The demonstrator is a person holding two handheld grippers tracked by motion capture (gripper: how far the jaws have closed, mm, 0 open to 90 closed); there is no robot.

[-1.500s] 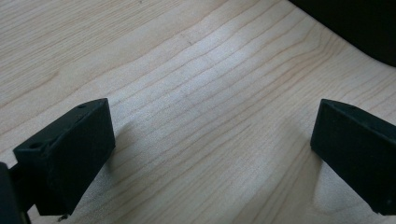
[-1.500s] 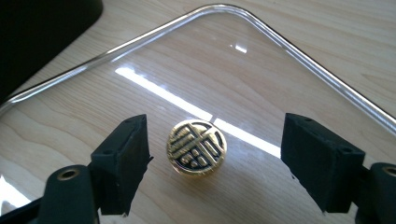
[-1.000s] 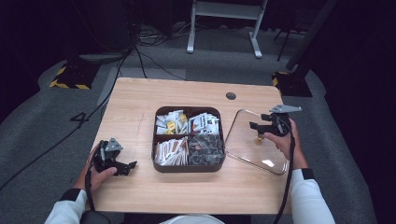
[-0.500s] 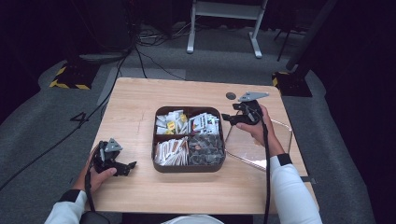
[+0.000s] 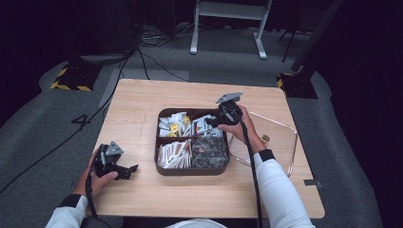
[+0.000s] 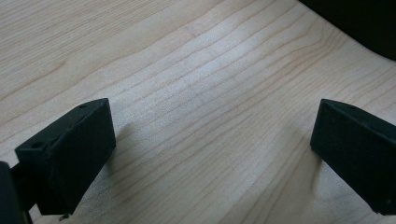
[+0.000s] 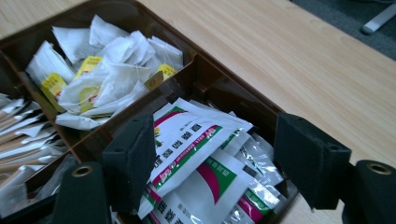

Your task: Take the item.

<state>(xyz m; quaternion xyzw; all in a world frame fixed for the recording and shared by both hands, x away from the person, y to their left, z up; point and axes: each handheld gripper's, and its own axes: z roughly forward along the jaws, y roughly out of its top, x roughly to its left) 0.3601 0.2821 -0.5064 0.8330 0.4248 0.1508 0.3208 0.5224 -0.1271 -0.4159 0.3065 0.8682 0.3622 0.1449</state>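
Black right tongs (image 7: 212, 163) gape over green-white sachets (image 7: 196, 154) — untouched; left tongs (image 6: 210, 154) spread wide on bare table (image 6: 196, 84).

Clear lid (image 5: 280, 142) lay flat on wooden table (image 5: 138, 104), approx. 3 o'clock. Beyond: white stand (image 5: 228, 10) at 12, striped base (image 5: 71, 78) at 10, cables (image 5: 147, 59) btwn.

A table (image 5: 142, 102) fills the middle of the high view. At its centre sits a tray (image 5: 192, 172) with four compartments: tea bags (image 5: 172, 124) upper left, sachets (image 5: 203, 125) upper right, sticks (image 5: 173, 154) lower left, packets (image 5: 209, 150) lower right. Right of the tray lies a lid (image 5: 278, 142). The right gripper (image 5: 211, 122) hangs over the sachets; the left gripper (image 5: 124, 172) rests at the table's lower left.
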